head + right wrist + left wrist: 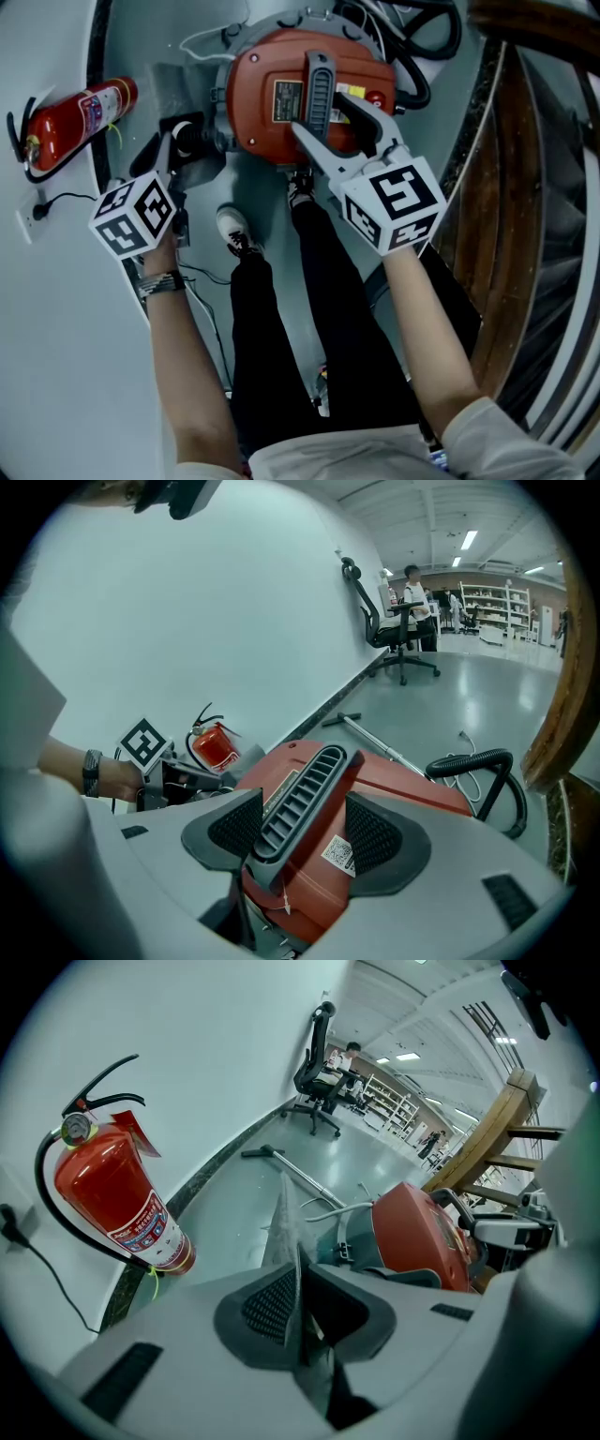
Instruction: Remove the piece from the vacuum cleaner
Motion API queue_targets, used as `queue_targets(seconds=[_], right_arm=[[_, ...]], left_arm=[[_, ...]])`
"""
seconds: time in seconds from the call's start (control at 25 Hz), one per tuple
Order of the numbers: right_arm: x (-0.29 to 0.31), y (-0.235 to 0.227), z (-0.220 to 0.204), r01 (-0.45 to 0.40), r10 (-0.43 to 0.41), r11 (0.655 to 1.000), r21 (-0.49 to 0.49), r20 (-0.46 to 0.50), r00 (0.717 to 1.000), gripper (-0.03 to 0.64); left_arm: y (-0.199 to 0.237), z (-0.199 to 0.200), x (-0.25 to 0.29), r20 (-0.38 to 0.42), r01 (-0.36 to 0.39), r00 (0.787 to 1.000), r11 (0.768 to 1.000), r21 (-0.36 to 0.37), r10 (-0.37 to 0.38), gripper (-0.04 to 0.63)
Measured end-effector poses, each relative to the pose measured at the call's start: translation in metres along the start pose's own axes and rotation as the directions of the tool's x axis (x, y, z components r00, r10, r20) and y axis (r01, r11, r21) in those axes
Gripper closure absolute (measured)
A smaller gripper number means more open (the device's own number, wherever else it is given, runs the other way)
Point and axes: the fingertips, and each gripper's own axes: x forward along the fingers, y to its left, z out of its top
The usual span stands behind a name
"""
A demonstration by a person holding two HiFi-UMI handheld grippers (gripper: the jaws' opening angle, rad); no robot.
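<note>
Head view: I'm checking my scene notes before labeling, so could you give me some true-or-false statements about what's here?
1. The vacuum cleaner is red. True.
2. The right hand-held gripper has its jaws either side of the vacuum's gray handle. True.
3. The fire extinguisher sits to the vacuum's right. False: it is at its left, by the wall.
4. The left hand-held gripper is on that handle. False: it is off at the vacuum's side, clear of the handle.

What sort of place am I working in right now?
Probably an open office or lab hall: an office chair and rows of shelves stand on the smooth grey floor under ceiling strip lights, and a fire extinguisher sits against the white wall.
</note>
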Motion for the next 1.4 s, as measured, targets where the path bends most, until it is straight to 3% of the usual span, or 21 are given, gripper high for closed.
queue_targets(seconds=[0.36,0.52,0.92,1.12,1.2,1.4], right_arm=[[0.001,0.001,0.001,-0.011,0.011,1.000,-0.013,-0.003,1.000,0.348],[0.000,0.001,0.001,-0.015,0.015,1.000,-0.019,-0.005,1.000,0.347],[0.000,0.001,0.001,-0.012,0.012,1.000,-0.018,0.000,1.000,0.348],[0.000,0.002,0.001,-0.012,0.012,1.000,-0.018,-0.003,1.000,0.348],[0.000,0.002,0.001,-0.011,0.011,1.000,-0.015,-0.001,1.000,0.348],[-0.001,-0.001,0.001,0.020,-0.020,1.000,-0.007,0.009,1.000,0.348]], left_arm=[[0.002,0.003,0.000,0.028,0.041,0.999,0.999,-0.033,-0.040,0.560],[0.000,0.000,0.002,0.012,0.094,0.996,0.994,-0.048,-0.094,0.561],[0.005,-0.002,0.009,-0.024,0.126,0.992,0.990,-0.062,-0.128,0.560],[0.035,-0.012,0.013,-0.062,0.035,0.997,0.999,-0.039,-0.037,0.572],[0.052,-0.019,0.008,-0.062,0.016,0.998,0.998,-0.063,-0.020,0.574],[0.066,-0.022,-0.008,-0.060,-0.007,0.998,0.999,-0.047,0.004,0.574]])
